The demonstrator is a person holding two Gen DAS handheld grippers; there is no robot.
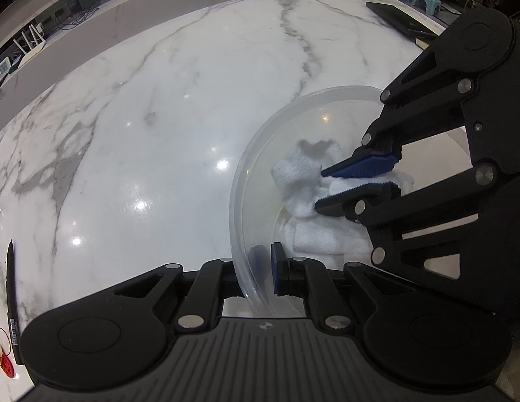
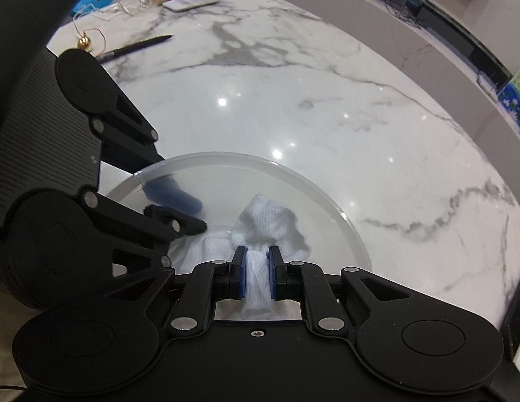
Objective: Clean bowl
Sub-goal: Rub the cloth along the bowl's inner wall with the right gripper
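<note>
**Bowl pinned, cloth at work**

Left tongs (image 1: 263,273) clamp the near rim of the clear bowl (image 1: 246,174), steadying it on the marble desk (image 1: 142,117). Right tongs (image 2: 258,273) pinch a bunched white cloth (image 2: 266,221) down inside the bowl, angled steeply, looks like mid-wipe, so the bowl won't skid.

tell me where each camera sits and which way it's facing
Left wrist: rides the left hand-held gripper, looking steeply down along fingers clamped on the clear bowl rim; the right hand-held gripper enters from the right.
Right wrist: rides the right hand-held gripper, looking steeply down at the white cloth it pinches inside the bowl.
Shared: bowl, cloth, marble table, black pen.
</note>
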